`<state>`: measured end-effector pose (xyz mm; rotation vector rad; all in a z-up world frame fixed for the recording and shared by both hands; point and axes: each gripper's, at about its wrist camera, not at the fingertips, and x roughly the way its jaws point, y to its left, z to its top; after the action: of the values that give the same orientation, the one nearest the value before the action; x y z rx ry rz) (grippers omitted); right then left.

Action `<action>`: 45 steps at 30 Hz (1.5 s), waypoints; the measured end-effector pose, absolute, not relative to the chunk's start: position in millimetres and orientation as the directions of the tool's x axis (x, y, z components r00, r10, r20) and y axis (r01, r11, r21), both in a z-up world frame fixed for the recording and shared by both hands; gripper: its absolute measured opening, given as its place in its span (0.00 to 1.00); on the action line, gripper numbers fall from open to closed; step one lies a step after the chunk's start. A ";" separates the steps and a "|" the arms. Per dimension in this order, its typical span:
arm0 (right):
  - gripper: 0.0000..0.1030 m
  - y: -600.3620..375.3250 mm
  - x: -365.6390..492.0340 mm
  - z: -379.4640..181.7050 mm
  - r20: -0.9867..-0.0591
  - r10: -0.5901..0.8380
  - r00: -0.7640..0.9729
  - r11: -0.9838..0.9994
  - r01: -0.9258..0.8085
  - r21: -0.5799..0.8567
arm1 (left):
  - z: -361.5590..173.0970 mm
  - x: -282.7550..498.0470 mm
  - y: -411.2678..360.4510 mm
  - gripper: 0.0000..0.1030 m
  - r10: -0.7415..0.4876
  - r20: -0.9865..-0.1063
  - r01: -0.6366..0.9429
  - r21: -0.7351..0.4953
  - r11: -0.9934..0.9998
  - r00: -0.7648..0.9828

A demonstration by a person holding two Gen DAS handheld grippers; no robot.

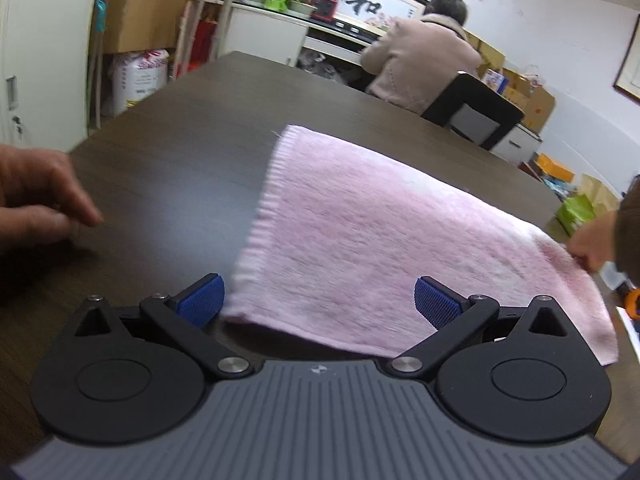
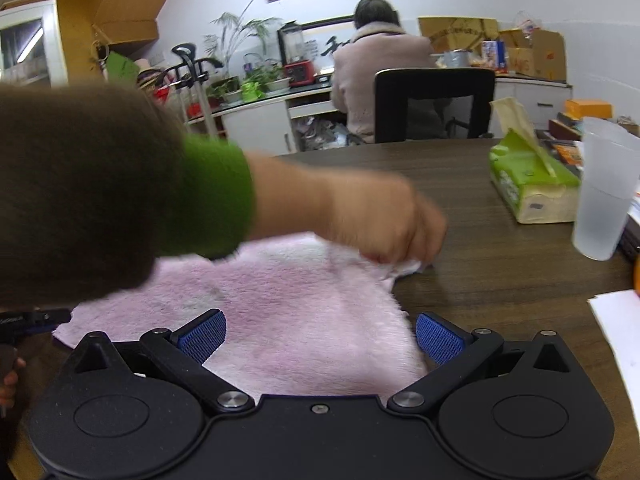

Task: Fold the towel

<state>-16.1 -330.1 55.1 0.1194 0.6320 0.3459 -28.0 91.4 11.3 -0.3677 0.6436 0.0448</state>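
Observation:
A pink towel [image 1: 384, 240] lies flat on the dark wooden table [image 1: 180, 152]. My left gripper [image 1: 318, 300] is open and empty, its blue pads [image 1: 202, 298] spread on either side of the towel's near left corner. The towel also shows in the right wrist view [image 2: 304, 320]. My right gripper [image 2: 320, 338] is open and empty over the towel's near edge. A bare hand [image 2: 384, 220] with a green cuff pinches the towel's far right corner; it also shows in the left wrist view [image 1: 592, 248].
Another bare hand [image 1: 36, 200] rests on the table at the left. A green tissue pack [image 2: 532, 184], a translucent cup [image 2: 604, 192] and white paper [image 2: 620, 328] stand to the right. A person [image 2: 380, 76] sits on a chair beyond the table's far edge.

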 end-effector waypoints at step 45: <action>0.99 -432.6 32.2 18.8 -0.504 0.343 0.792 0.903 -0.130 0.410 | 6.1 -32.4 98.3 1.00 -0.044 -0.544 -0.217 -0.407 0.887 0.838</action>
<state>32.2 -432.6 18.8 0.3691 0.6066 0.2610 -32.4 98.3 6.1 -0.4765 0.5748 0.0952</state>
